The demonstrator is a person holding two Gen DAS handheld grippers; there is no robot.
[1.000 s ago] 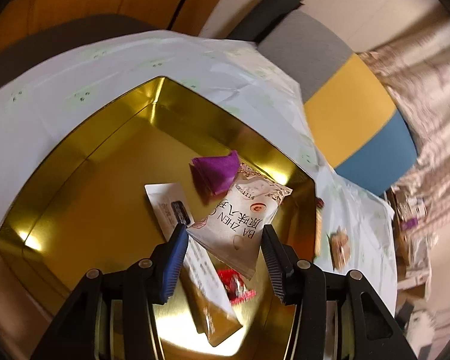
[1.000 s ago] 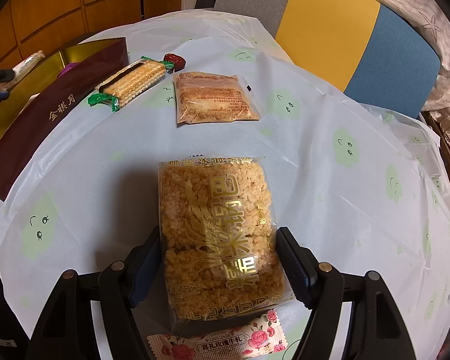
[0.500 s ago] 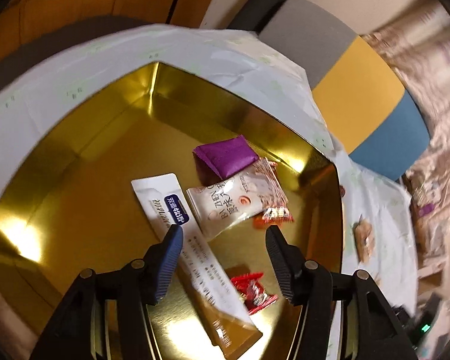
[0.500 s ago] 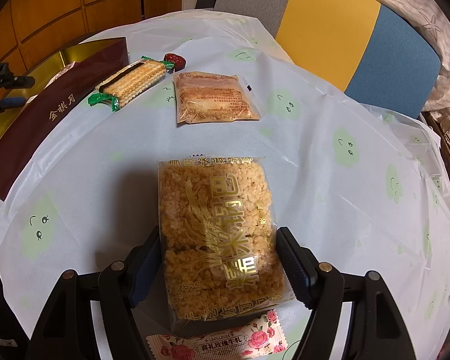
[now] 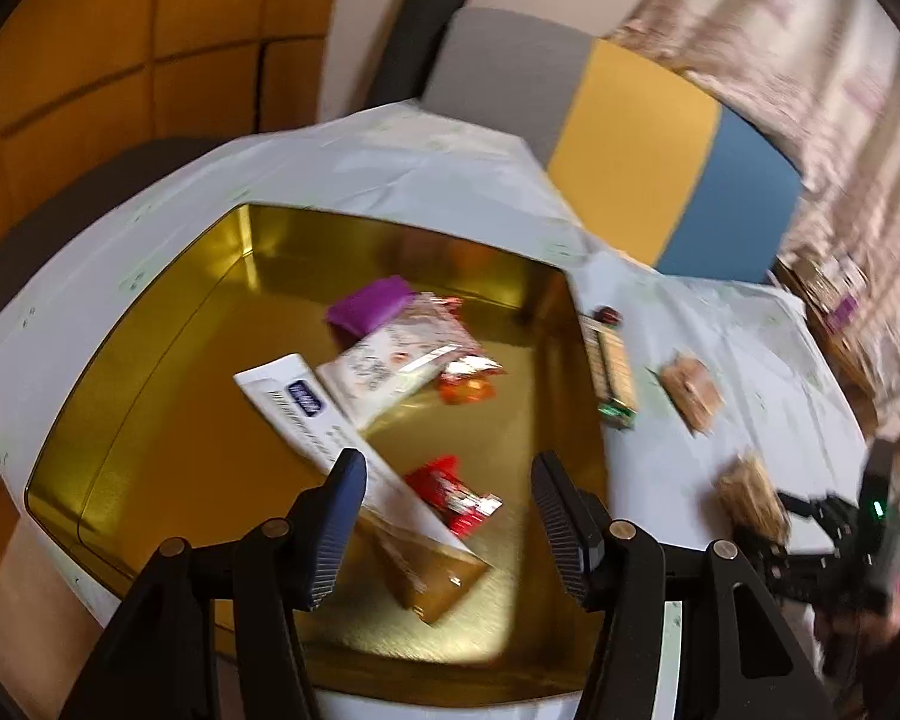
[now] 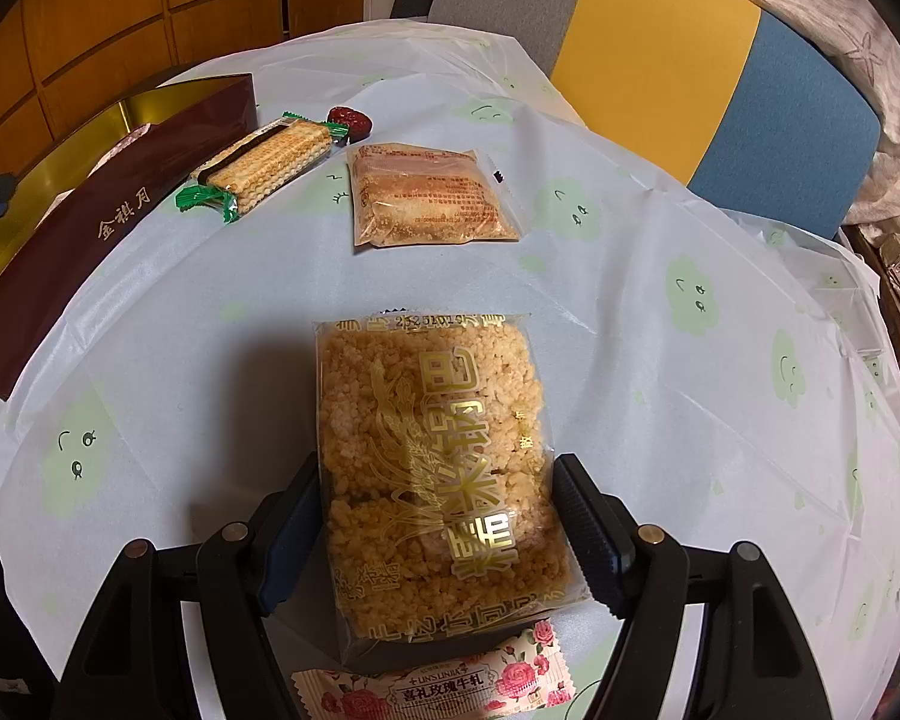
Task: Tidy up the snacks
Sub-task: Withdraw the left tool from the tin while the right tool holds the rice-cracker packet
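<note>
My left gripper hovers open over the gold tin with nothing between its fingers. In the tin lie a purple packet, a white packet, a long white-and-brown sachet and two red candies. My right gripper is low over the table, shut on a clear rice cracker pack by its long sides. The left wrist view, though blurred, shows that pack in front of the right gripper.
Beside the tin's maroon side lie a green-ended biscuit pack, a red date and a brown pastry pack. A rose-printed candy lies under my right gripper. A grey, yellow and blue chair stands behind the table.
The left gripper has let go of the white packet, which now lies in the tin. It has opened wider, pulled back and rolled, bringing the table's right side into view. The right gripper has stayed still.
</note>
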